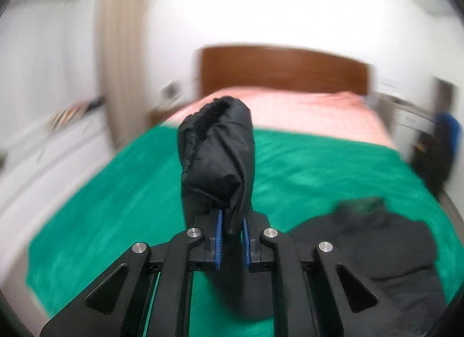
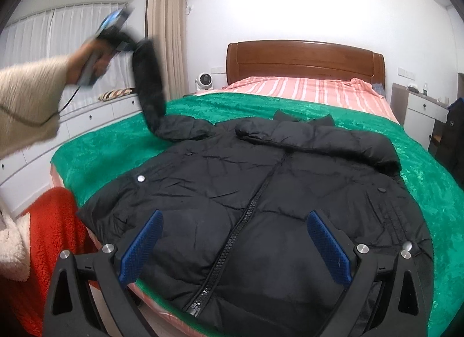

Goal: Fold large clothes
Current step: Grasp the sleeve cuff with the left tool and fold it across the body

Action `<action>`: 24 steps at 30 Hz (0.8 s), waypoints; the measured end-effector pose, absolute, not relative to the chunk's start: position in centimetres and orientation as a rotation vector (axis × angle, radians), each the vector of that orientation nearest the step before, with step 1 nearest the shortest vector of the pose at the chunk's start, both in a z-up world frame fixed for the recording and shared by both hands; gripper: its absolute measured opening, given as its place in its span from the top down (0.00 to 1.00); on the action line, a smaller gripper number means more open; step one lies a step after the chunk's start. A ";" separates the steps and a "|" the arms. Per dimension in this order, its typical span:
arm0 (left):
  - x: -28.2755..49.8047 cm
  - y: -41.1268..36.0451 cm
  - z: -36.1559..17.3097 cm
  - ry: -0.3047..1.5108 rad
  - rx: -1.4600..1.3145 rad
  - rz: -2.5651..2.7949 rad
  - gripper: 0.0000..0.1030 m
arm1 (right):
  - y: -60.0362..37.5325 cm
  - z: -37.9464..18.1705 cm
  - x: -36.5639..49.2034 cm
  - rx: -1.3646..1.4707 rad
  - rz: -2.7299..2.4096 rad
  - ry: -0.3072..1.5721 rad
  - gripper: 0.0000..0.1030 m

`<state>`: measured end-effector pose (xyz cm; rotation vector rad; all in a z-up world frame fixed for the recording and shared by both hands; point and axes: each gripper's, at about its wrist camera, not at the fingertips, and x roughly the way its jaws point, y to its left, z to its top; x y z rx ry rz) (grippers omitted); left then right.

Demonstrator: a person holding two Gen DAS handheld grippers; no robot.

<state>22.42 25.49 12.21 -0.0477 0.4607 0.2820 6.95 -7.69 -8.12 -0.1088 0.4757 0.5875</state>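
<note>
Through the left wrist camera we see the left gripper [image 1: 232,228] clamped on the sleeve [image 1: 217,157], cuff standing above the pads. Only the right wrist view gives us the whole black jacket [image 2: 261,198], flat and zipped on the green blanket [image 2: 110,145], hem at the near bed edge. The right gripper [image 2: 236,245] hovers there, jaws wide and empty. Bare blanket borders both sides.

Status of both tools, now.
Left tool: closed on the black jacket's sleeve, lifted above the bed.
Right tool: open, holding nothing, over the jacket.
</note>
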 end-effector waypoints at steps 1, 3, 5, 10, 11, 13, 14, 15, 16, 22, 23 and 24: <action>23.7 22.5 13.1 0.443 -0.015 0.228 0.91 | -8.0 -8.0 6.9 -0.101 0.584 0.470 0.04; 26.0 15.8 14.1 0.420 0.046 0.112 0.90 | -8.8 -7.7 7.0 -0.078 0.572 0.461 0.04; 28.0 10.1 13.5 0.427 0.085 0.026 0.86 | -9.3 -7.6 7.1 -0.063 0.563 0.460 0.04; 32.2 -1.9 5.8 0.548 0.120 -0.138 0.04 | -10.7 -7.8 7.4 -0.031 0.540 0.472 0.04; 32.6 -3.1 4.2 0.598 0.133 -0.162 0.04 | -10.9 -7.7 7.3 -0.022 0.536 0.472 0.04; 31.9 -5.2 0.9 0.679 0.163 -0.195 0.05 | -11.4 -7.5 7.1 -0.014 0.535 0.462 0.04; 31.0 -5.4 -0.5 0.700 0.184 -0.204 0.05 | -11.6 -7.3 6.9 -0.015 0.534 0.451 0.04; 30.1 -5.5 -1.3 0.711 0.200 -0.203 0.05 | -11.7 -7.3 6.8 -0.017 0.534 0.446 0.04; 29.3 -4.9 -2.0 0.726 0.214 -0.195 0.05 | -11.9 -7.3 6.8 -0.018 0.534 0.442 0.04; 24.5 4.1 -4.1 0.812 0.183 -0.067 0.04 | -12.2 -7.8 8.1 0.036 0.553 0.486 0.04; 23.2 5.6 -4.3 0.818 0.183 -0.037 0.04 | -12.1 -7.7 8.0 0.038 0.555 0.487 0.04; 21.7 7.3 -4.5 0.823 0.186 -0.001 0.03 | -12.0 -7.7 7.9 0.035 0.558 0.486 0.04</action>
